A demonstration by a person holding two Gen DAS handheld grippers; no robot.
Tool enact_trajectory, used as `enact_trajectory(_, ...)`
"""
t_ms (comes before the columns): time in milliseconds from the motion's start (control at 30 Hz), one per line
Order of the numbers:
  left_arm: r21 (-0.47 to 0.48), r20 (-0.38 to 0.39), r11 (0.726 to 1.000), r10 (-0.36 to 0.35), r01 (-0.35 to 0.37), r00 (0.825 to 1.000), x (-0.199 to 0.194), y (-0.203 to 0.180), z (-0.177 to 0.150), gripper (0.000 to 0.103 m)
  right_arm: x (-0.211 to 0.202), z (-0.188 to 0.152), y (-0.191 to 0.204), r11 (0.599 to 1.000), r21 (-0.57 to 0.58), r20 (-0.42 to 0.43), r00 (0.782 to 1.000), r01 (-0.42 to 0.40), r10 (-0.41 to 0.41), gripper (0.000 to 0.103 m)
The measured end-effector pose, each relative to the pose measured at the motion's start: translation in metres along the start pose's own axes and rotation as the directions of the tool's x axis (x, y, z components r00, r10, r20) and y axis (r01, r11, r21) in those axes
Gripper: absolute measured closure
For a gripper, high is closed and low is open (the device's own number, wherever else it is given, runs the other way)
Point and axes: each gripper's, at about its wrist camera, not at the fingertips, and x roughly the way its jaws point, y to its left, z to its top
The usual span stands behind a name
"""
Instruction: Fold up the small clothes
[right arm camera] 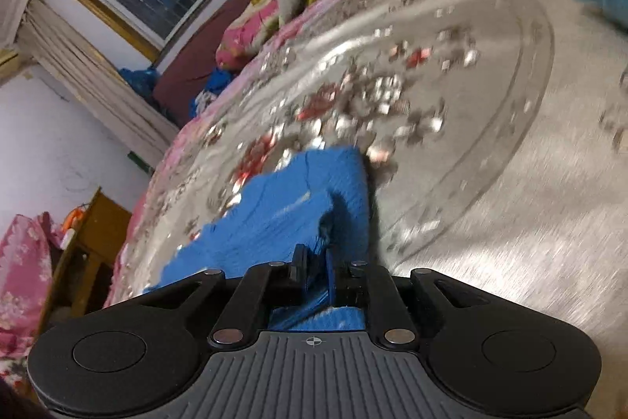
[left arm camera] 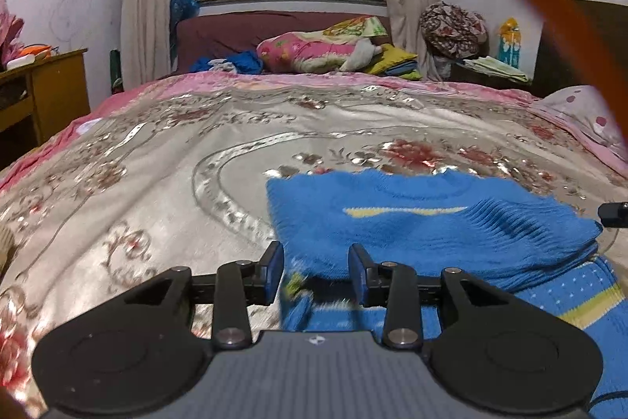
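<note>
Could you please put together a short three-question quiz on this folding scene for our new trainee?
1. True or false: the right tongs are clamped on the blue sweater.
2. Which surface does the sweater lie on? A wooden cabinet, B floral bedspread, C windowsill.
3. Fill in: the stripe across the sweater's chest is ____.

Key: 1 true; 2 B; 3 yellow.
</note>
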Motion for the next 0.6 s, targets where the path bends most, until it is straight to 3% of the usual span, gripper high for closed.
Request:
enact_trajectory(133,0.004,-0.005,1.0,-0.015,0.015,1.0,0.013,-0.008,0.007,0.062,-0.002,0.004,0.012,0.995,-0.088,0.059,0.998,0.043,-0.038,0.09)
enact_trajectory(367,0.003,-0.072,1.0,-0.014,0.015,0.997,0.038,-0.013,0.002,0.062,0.032,-0.005,0.053,0.968,-0.245,-0.038,0.998,-0.051,0.043,0.09)
enact_trajectory(467,0.008,-0.071,1.0,-0.014,0.015,0.997,0.036,-0.006,-0.004,0.059,0.044,-0.007,0.052,0.966,-0.257,-0.056,0.998,-0.017,0.003,0.09)
enact_trajectory(533,0.031,-0.066,1.0,0.007,-0.005,0.998,0.032,-0.003,-0.005,0.059,0.052,-0.008,0.044,0.959,-0.281,-0.073,0.995,0.047,-0.07,0.09)
enact_trajectory(600,0.057,-0.064,0.998,0.032,-0.028,0.997,0.03,-0.002,-0.007,0.057,0.049,-0.01,0.033,0.954,-0.294,-0.061,0.995,0.06,-0.081,0.101)
